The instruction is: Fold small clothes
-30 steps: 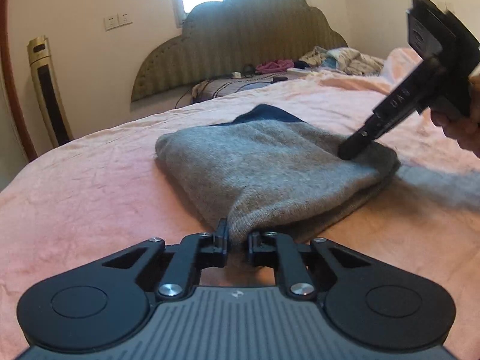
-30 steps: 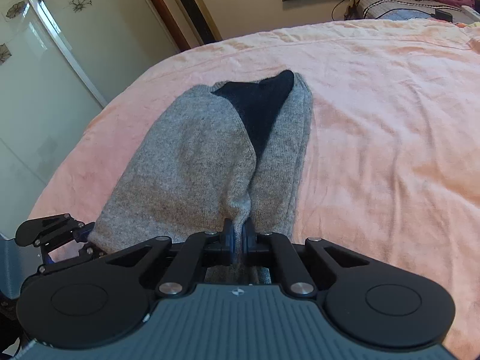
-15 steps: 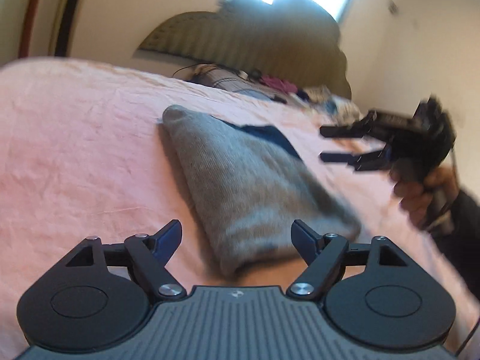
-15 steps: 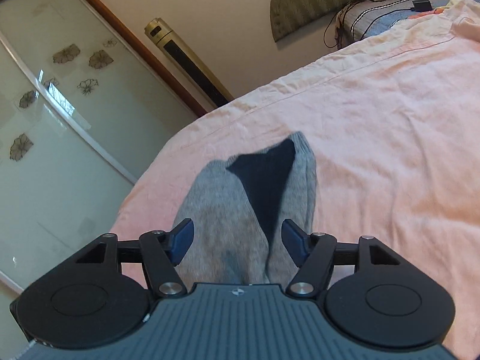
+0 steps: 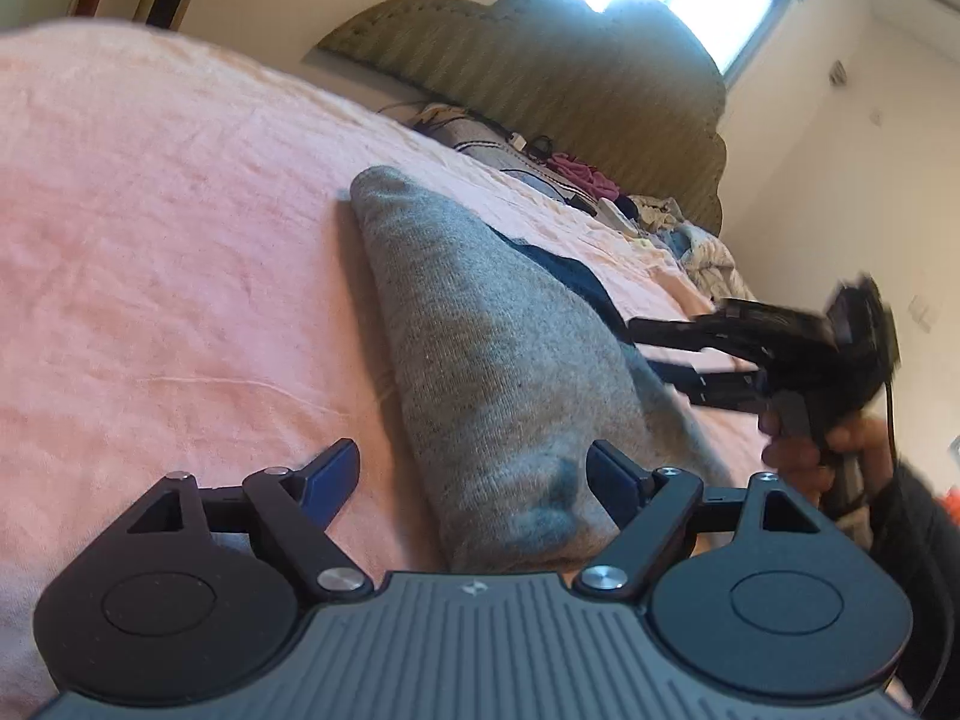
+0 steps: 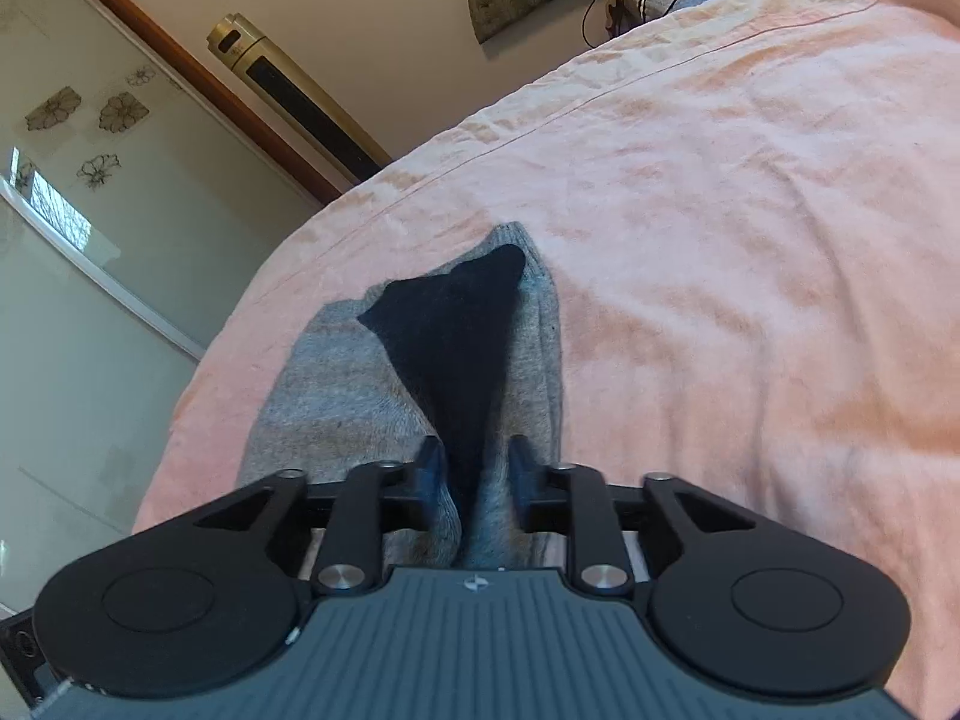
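Folded grey garment [image 5: 498, 372] shows a navy inner patch.

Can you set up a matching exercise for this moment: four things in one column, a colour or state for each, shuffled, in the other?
Things:
1. left gripper
2. right gripper
3. sweater
4. bedsheet

States or colours:
A. pink, wrinkled
B. fingers spread wide
C. grey with a dark patch, folded on the bed
D. fingers close together, either side of a fold of cloth, not yet shut

Pairs: 1-B, 2-D, 3-C, 4-A
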A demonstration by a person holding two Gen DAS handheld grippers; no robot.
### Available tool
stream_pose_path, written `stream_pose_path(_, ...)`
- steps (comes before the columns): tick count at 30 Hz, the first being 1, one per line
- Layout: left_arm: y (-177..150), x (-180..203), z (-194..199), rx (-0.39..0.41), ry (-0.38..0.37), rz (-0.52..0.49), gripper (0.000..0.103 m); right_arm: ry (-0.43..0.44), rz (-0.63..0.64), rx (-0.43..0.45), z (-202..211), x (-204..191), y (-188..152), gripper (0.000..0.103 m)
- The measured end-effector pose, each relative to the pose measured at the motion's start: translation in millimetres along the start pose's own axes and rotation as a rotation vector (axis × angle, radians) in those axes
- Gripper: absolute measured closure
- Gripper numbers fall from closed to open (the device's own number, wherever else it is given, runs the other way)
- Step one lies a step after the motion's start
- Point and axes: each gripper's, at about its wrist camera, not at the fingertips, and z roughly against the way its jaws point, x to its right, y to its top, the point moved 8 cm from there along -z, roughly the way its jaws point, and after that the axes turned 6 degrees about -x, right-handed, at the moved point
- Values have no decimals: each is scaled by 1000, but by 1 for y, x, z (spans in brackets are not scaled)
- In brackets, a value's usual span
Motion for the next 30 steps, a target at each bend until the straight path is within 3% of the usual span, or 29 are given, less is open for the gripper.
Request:
stream_pose_path(1,4,-4,0,-9,-27,51,20,-18,11,26,7,0,-1,15)
stream_pose_path(2,10,-11,-3,-18,-58,116,20,-36,12,30,9,3,-2,5)
stream_pose_path(3,15,-17,-8,-26,-90,182,20,-40,2,3,6,6,-5,8)
stream_pose_path(4,21,-22,-14,-35,-117,228,20,-33,-23,-42,0,12,-9,15)
stream_pose_path(7,35,-20,-36,-66,-132,259,21,29,-26,-53,-8,6,-15,23)
stream_pose_path(8,39,-17,-44,-83,-140,261,28,62,-41,-78,-13,4,-17,44)
stream_pose_path(9,41,-16,-52,-102,-134,273,35,80,-58,-109,-21,4,-22,58)
stream_pose_path(10,42,-18,-60,-120,-104,288,61,80,-50,-92,-23,5,-23,69)
stream_pose_path(13,43,-16,-63,-132,-88,325,72,91,-56,-78,-13,4,-23,77)
stream_pose_path(15,39,-3,-51,-108,-64,237,73,85,-15,-57,2,-1,-25,84)
stream_pose_path(18,28,1,-56,-126,7,136,67,52,-33,-77,1,11,-35,85)
stream_pose_path(20,22,-5,-48,-120,-42,192,58,85,-86,-66,4,13,-42,67)
stream_pose_path(21,16,-8,-41,-138,-81,248,50,103,-94,-76,10,10,-46,63)
stream_pose_path(22,12,-7,-34,-146,-129,289,28,120,-82,-86,17,6,-52,53)
stream_pose_path(23,6,-6,-26,-140,-170,316,17,134,-68,-93,25,2,-59,41)
stream_pose_path(25,-7,-1,-18,-150,-179,296,18,154,-59,-116,36,1,-75,38)
stream_pose_path(27,-14,7,-18,-125,-148,209,20,169,-64,-117,38,4,-88,47)
stream_pose_path(28,-16,11,-20,-122,-118,177,37,151,-67,-125,36,6,-91,69)
stream_pose_path(29,-18,11,-26,-147,-72,162,84,145,-77,-146,33,7,-94,82)
stream_pose_path(30,-22,9,-32,-184,-37,166,88,148,-66,-139,34,5,-95,82)
